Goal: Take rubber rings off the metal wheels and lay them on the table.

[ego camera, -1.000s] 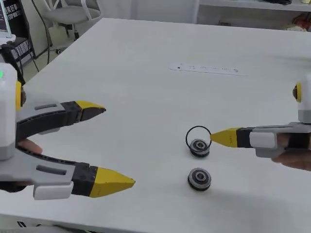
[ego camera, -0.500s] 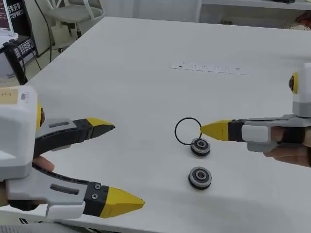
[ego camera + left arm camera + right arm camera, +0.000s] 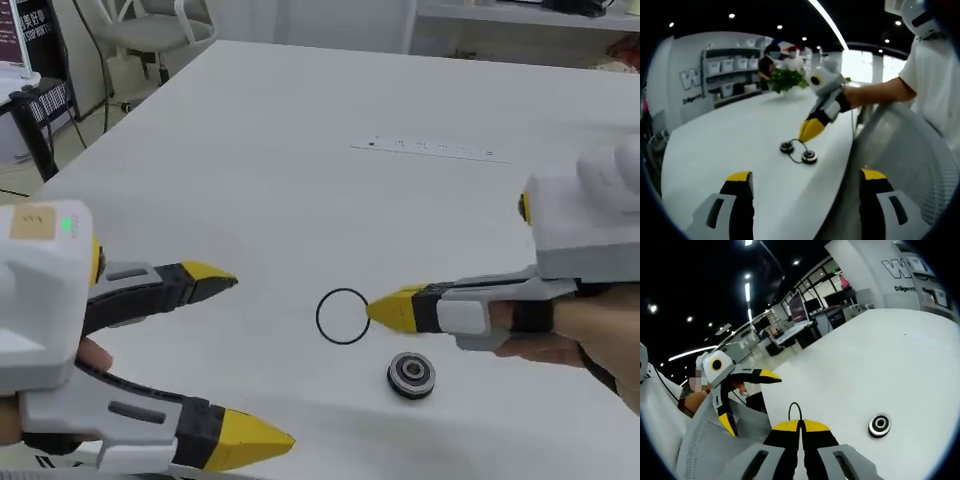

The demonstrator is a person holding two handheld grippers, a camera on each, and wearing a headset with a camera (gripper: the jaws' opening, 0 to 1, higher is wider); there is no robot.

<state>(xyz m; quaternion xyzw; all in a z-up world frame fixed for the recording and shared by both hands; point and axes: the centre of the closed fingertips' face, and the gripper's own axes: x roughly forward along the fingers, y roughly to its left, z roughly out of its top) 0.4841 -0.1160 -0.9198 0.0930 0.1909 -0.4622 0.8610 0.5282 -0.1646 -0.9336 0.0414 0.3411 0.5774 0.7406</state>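
One rubber ring (image 3: 318,318) is pinched in the right gripper (image 3: 378,310). Its yellow tips are closed flat together on the ring's rim, with no gap in the right gripper view (image 3: 800,424). Ring sticks out ahead of the tips over the table (image 3: 250,150), close to the near edge, about mid-width. Can't tell if it touches the surface. Near wheel (image 3: 411,373) sits flat just beside the ring, closer to the near edge, clear of the tips. Left gripper view has a second wheel (image 3: 786,147) beyond it, with the ring between the two. Left gripper (image 3: 240,360) is over the near left corner, jaws spread wide, nothing in them. White strip (image 3: 430,149) lies toward the far edge, well apart from the wheels.
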